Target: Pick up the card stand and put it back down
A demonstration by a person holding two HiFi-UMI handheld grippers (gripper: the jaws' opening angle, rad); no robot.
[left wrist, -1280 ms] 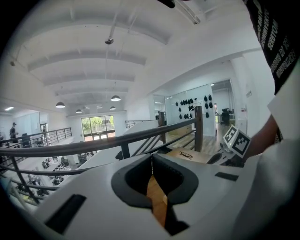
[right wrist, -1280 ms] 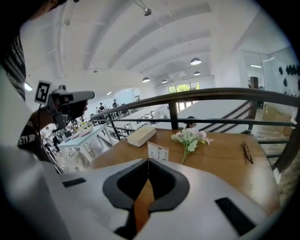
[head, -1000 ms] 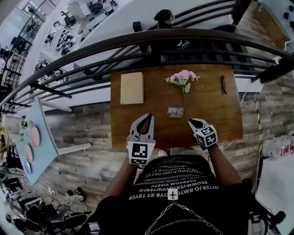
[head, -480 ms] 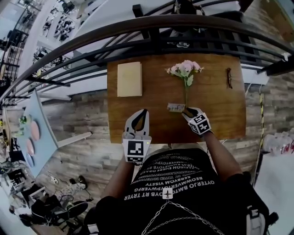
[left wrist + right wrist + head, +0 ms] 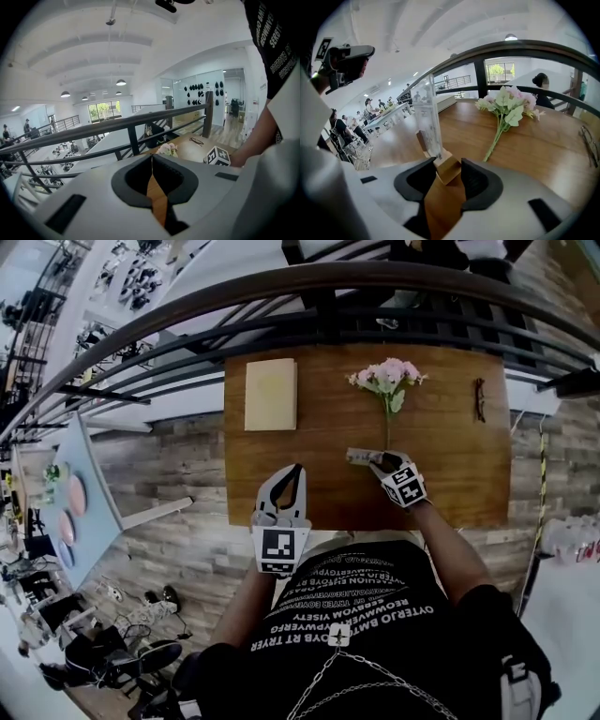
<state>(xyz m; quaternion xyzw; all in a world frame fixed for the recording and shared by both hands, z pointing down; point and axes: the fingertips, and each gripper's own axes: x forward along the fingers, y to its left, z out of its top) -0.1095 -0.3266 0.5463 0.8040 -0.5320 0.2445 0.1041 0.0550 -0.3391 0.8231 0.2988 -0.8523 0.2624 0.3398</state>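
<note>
The card stand [image 5: 360,457], a clear upright sheet [image 5: 427,117] in a small wooden base [image 5: 446,168], stands on the brown table [image 5: 450,479] just below the flower's stem. My right gripper [image 5: 380,463] is at the stand's right end. In the right gripper view the jaws are opening, with the wooden base between their tips [image 5: 449,169]; the pads do not seem to press on it. My left gripper [image 5: 292,472] hovers over the table's front edge, left of the stand, with its tips together [image 5: 151,158] and nothing in them.
A pink flower sprig [image 5: 387,378] lies behind the stand. A beige pad [image 5: 270,395] sits at the back left and a dark pair of glasses [image 5: 479,399] at the back right. A dark railing [image 5: 319,298] runs along the table's far side.
My right gripper has gone forward from the table's front edge to the card stand. The left gripper has stayed near the front edge.
</note>
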